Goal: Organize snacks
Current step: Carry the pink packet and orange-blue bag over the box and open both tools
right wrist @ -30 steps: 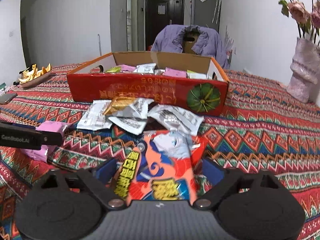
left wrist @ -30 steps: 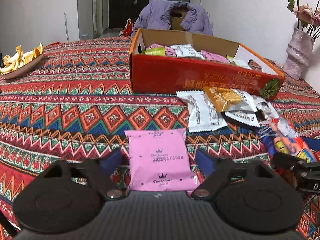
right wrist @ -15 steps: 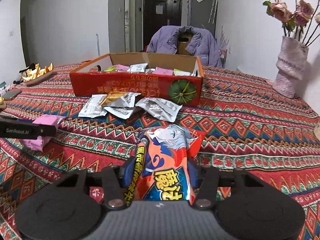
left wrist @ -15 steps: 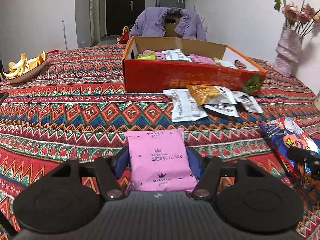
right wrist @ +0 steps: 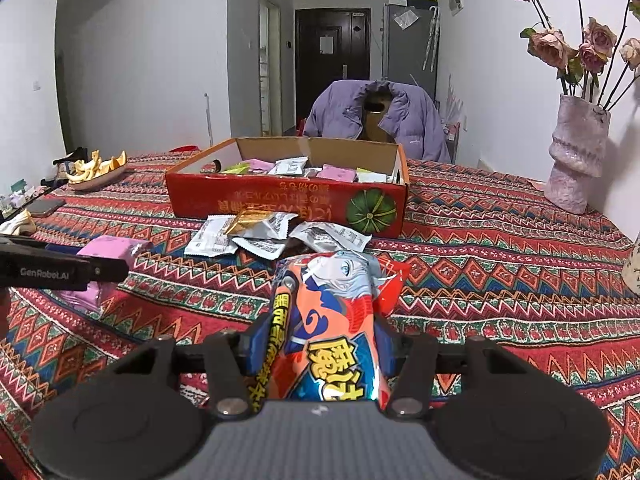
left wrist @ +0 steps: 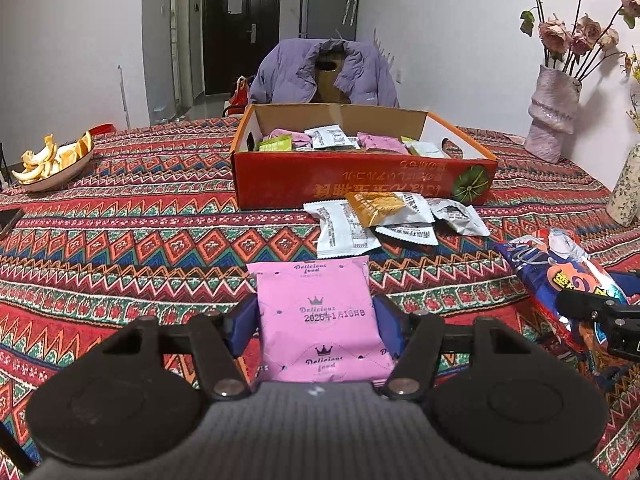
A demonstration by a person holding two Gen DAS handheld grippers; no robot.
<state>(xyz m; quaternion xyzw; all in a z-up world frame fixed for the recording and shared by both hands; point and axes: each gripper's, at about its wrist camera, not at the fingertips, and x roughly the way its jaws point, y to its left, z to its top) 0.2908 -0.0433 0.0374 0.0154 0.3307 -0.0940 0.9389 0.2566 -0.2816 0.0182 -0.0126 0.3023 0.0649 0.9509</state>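
On the left, the left gripper [left wrist: 316, 320] is clamped across a flat pink snack packet [left wrist: 320, 316], held level above the patterned surface [left wrist: 120, 240]. The packet looks light, soft and crinkly, best pinched by its side edges. On the right, the right gripper [right wrist: 316, 344] squeezes a puffy orange snack bag [right wrist: 328, 320], likely slippery and crushable. Both point toward the red box [right wrist: 280, 200] ahead.

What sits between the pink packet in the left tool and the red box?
Loose white and gold sachets, heaped against the red cardboard box, beyond the pink foil packet; left wrist view.
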